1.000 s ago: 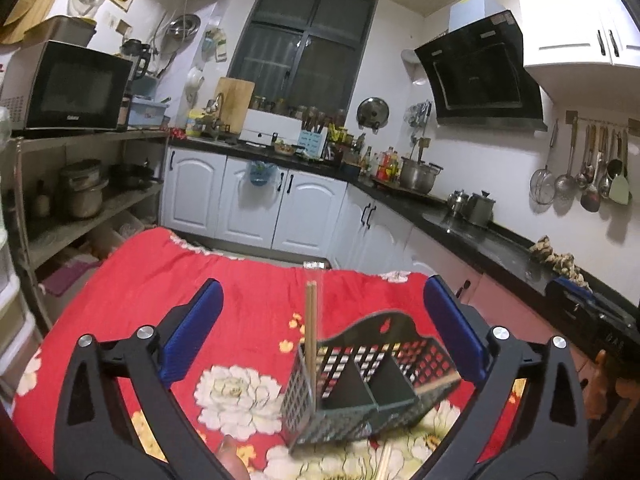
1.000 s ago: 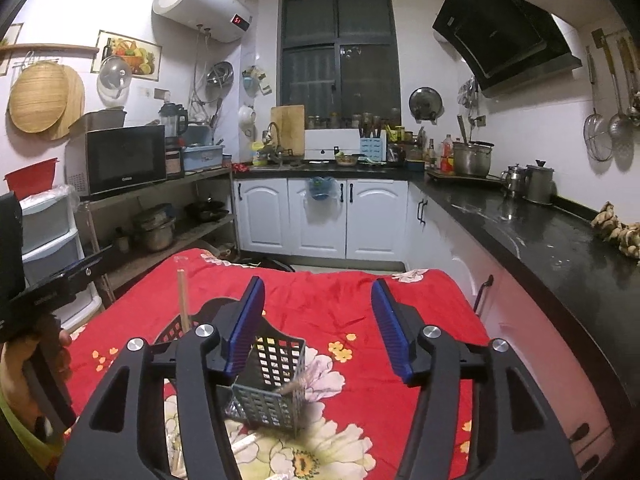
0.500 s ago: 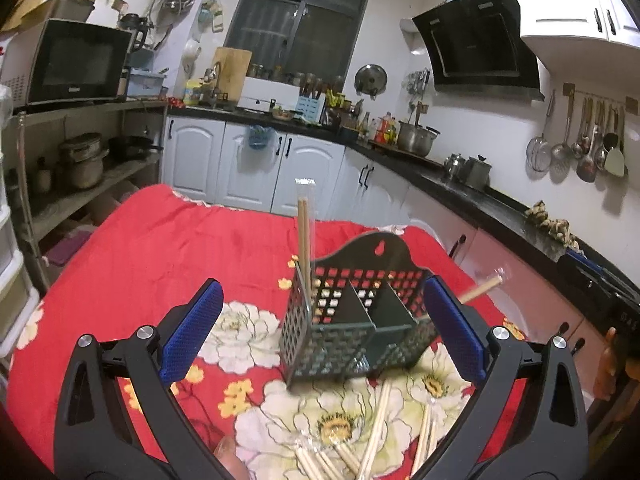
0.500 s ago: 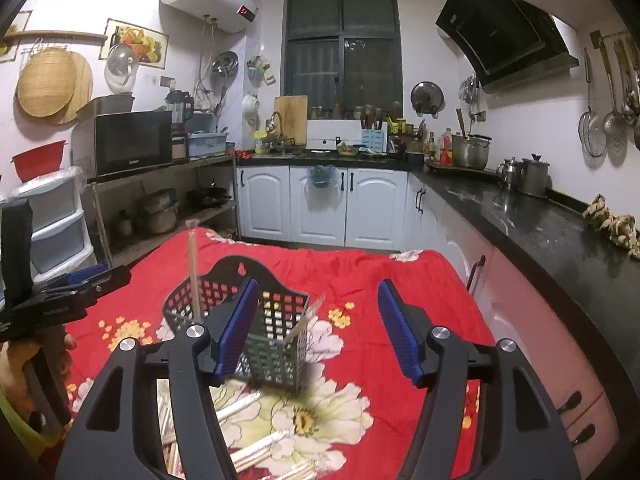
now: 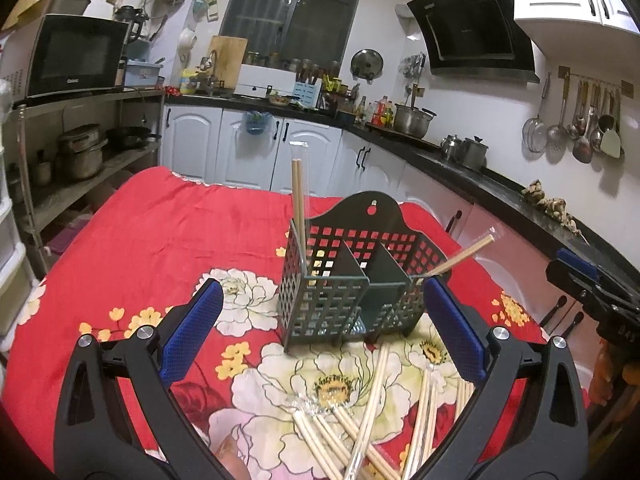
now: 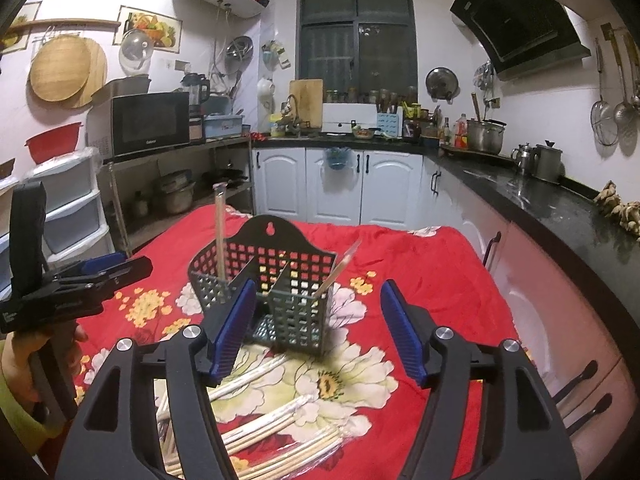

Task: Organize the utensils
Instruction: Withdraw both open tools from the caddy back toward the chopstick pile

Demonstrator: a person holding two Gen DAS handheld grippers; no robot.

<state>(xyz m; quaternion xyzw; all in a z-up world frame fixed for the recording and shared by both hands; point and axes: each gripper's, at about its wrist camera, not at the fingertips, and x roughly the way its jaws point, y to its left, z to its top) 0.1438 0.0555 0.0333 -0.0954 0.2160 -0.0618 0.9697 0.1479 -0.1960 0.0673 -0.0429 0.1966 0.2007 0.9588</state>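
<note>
**Eng:** While you hold both tools over the red floral cloth (image 5: pixel 160 232), neither one grips anything. Your left gripper (image 5: pixel 320 328) stands wide, blue pads (image 5: pixel 192 320) apart at lower centre of its frame, with the near face of the utensil caddy (image 5: pixel 356 276) showing between them.

**Op:** Right side?

**Eng:** Your right gripper (image 6: pixel 318 330) has just been opening, nothing between its pads; its left pad (image 6: pixel 234 328) overlaps the caddy's (image 6: pixel 264 280) front in that view. Caddy sits upright on the cloth, frame centre, three compartments.

**Op:** What's in it?

**Eng:** One wrapped chopstick pair (image 5: pixel 298 204) stands near vertical in the leftmost compartment. Another chopstick (image 5: pixel 464 254) leans out toward the upper right from the rightmost one. Middle compartment looks empty.

**Op:** And the loose stock?

**Eng:** Loose wrapped chopsticks (image 5: pixel 360 420) lie scattered on the cloth just in front of the caddy, bottom centre of the left view. In the right view they (image 6: pixel 272 420) fan out across the lower left, partly under your gripper. Your left hand (image 6: pixel 24 364) shows at the left edge there.
</note>
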